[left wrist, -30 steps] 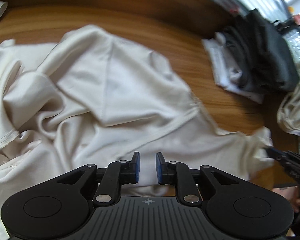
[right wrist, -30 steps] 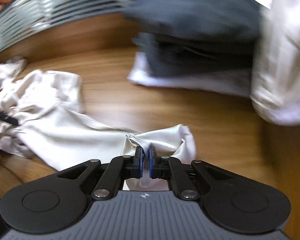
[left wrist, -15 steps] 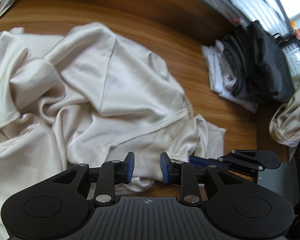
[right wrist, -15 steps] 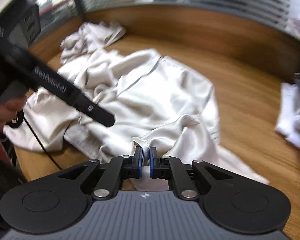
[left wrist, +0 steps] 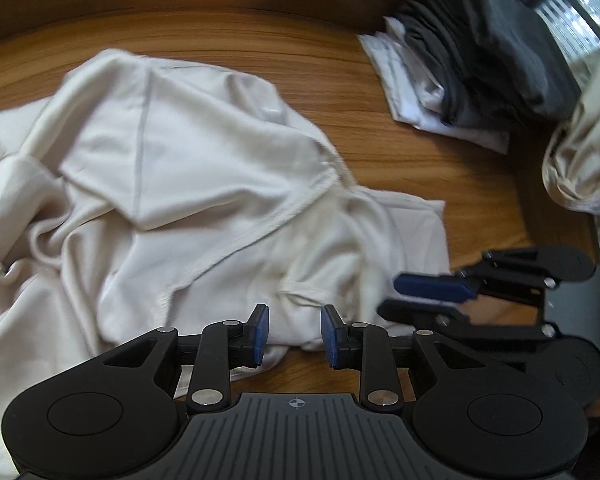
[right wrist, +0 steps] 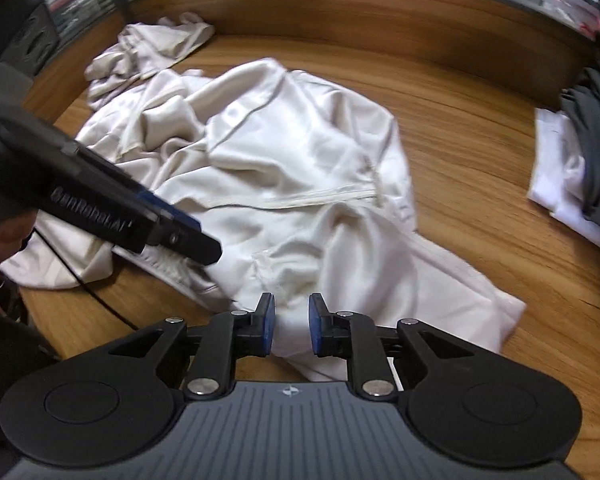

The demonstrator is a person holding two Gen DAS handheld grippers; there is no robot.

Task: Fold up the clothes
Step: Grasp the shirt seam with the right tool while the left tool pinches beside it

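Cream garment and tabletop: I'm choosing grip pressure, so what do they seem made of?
Cream garment: probably a thin, smooth woven fabric with a slight satin sheen; it drapes in soft glossy folds. Tabletop: wood or wood-look laminate, smooth, with visible grain lines.

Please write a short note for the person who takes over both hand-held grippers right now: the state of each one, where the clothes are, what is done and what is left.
Left hand-held gripper: open, holds nothing, over the near edge of the cream garment.
Right hand-held gripper: jaws opening, cloth between the pads but no longer pinched.
The cream garment lies crumpled on the wooden table, one end laid over toward the middle.
A folded stack of dark and white clothes sits at the far right. Another cream piece lies bunched at the far left.
Done: the stack. Left: flatten and fold this garment, then probably the bunched piece.
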